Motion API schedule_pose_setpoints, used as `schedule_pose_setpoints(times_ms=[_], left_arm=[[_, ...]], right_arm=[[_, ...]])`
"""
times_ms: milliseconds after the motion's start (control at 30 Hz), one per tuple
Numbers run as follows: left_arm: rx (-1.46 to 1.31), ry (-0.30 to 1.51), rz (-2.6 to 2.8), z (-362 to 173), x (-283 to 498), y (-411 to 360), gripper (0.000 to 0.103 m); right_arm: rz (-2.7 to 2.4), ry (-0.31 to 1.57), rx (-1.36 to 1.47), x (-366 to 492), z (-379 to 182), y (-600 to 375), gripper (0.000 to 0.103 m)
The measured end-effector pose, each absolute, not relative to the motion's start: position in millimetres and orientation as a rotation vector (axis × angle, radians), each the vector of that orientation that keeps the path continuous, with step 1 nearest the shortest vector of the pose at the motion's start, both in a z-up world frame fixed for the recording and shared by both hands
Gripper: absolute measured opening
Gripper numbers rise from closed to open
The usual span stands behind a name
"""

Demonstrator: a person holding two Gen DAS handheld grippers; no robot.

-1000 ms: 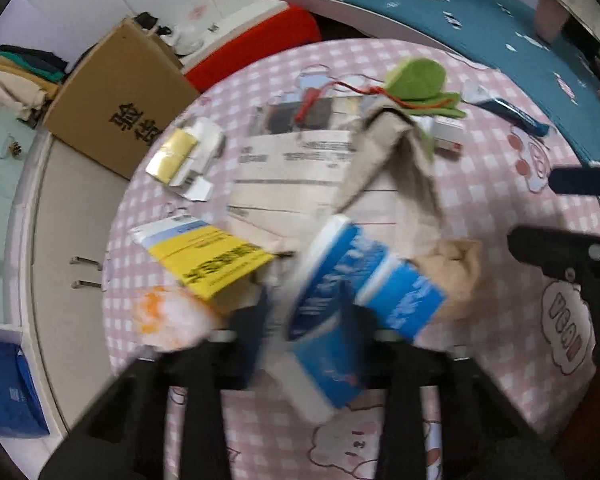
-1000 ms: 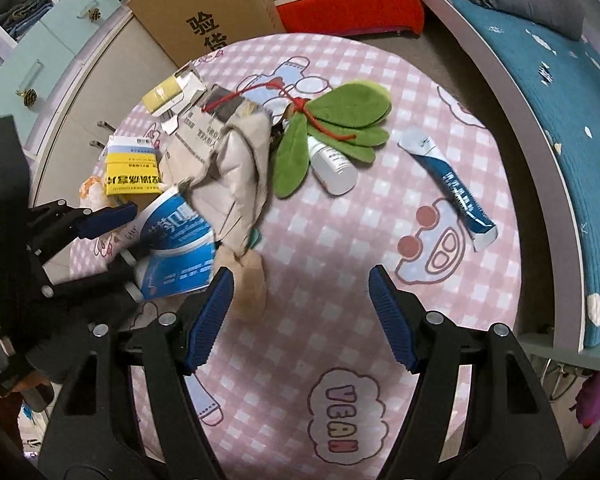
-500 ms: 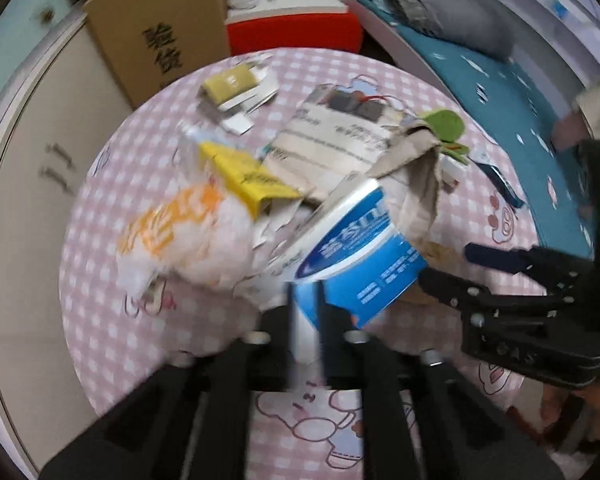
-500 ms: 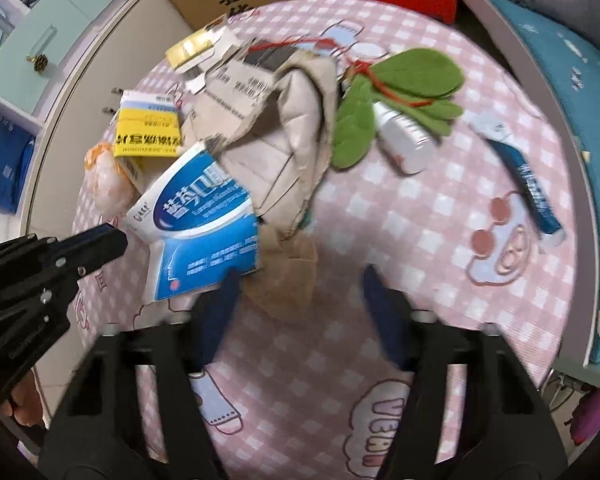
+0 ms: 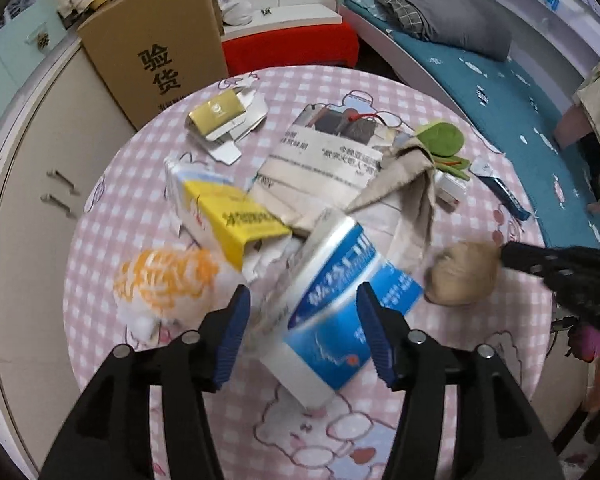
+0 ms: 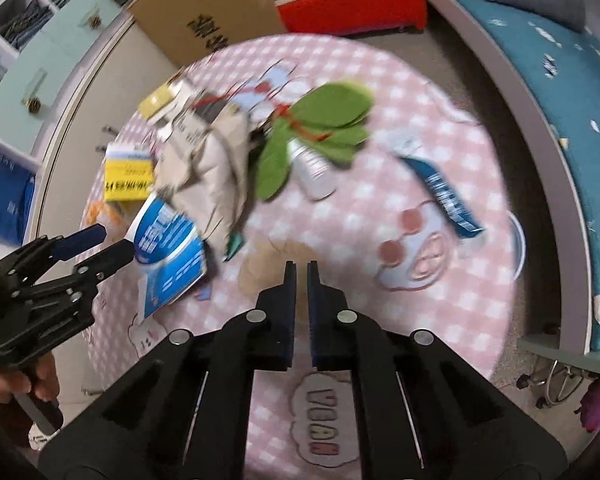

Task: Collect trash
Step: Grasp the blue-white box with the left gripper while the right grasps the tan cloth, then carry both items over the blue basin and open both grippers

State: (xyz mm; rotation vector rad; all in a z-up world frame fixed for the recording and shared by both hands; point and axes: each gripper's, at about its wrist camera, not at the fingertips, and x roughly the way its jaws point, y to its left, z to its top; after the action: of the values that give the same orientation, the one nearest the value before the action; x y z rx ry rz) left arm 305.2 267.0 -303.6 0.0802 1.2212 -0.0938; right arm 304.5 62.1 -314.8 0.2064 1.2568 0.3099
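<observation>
- Your left gripper (image 5: 302,328) sits nearest, jaws apart and just been opening; the blue-and-white packet (image 5: 340,312) lies between the pads, no pad visibly pressing on it, packet blurred.
- Your right gripper (image 6: 301,270) has just been closing: jaws together with only a thin slit left, tips on the beige crumpled wad (image 6: 268,264). The left wrist view shows those tips touching the wad (image 5: 462,274); can't tell if any of it is really pinched.
- Your hand (image 6: 18,380) on the left tool's handle shows at the lower left edge of the right wrist view.
- All trash sits on the round table with the pink checked cloth (image 5: 132,208).
- Just left of the blue packet: orange-and-white plastic bag (image 5: 168,280), touching the yellow box (image 5: 236,216), which is tipped and open at one end.
- Behind the packet: folded newspaper (image 5: 324,160) with a grey-beige paper bag (image 5: 412,184) lying over its right part.
- Mid table, right wrist view: green felt leaves (image 6: 320,120) with red string, over a white bottle (image 6: 314,170); blue tube (image 6: 444,196) well off to the right.
- Far edge of the table: gold-and-white flattened carton (image 5: 224,118).
- Beyond the table: cardboard box (image 5: 156,56) with black characters, red bench (image 5: 288,46), and a bed with a teal sheet (image 5: 500,80) on the right.
</observation>
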Motion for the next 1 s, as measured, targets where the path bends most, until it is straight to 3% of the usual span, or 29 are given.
schedule_pose_setpoints(times_ms=[267, 400, 433, 467, 500, 533, 633, 733, 867, 1000], left_arm=[[0.106, 1.330, -0.146, -343, 325, 262, 0.054], [0.098, 1.319, -0.162, -341, 319, 256, 0.031], [0.094, 1.317, -0.165, -340, 317, 255, 0.027], [0.086, 1.316, -0.167, -338, 314, 253, 0.025], [0.071, 1.313, -0.169, -336, 310, 251, 0.023], [0.060, 1.308, -0.169, -333, 305, 250, 0.022], [0.004, 1.304, -0.170, -327, 293, 248, 0.021], [-0.047, 1.304, -0.170, -320, 279, 246, 0.021], [-0.096, 1.294, -0.141, -308, 270, 243, 0.021], [-0.143, 1.262, -0.129, -284, 272, 228, 0.021]], right_arm=[[0.318, 1.272, 0.256, 310, -318, 52, 0.006], [0.310, 1.285, 0.220, 304, -325, 58, 0.007], [0.309, 1.291, 0.205, 303, -328, 61, 0.017], [0.305, 1.294, 0.187, 303, -330, 64, 0.040], [0.305, 1.290, 0.179, 302, -332, 66, 0.052], [0.304, 1.279, 0.166, 302, -333, 68, 0.057], [0.344, 1.296, 0.141, 304, -341, 75, 0.057], [0.395, 1.325, 0.124, 307, -351, 83, 0.032], [0.449, 1.316, 0.140, 308, -347, 77, 0.022], [0.477, 1.289, 0.183, 308, -326, 47, 0.019]])
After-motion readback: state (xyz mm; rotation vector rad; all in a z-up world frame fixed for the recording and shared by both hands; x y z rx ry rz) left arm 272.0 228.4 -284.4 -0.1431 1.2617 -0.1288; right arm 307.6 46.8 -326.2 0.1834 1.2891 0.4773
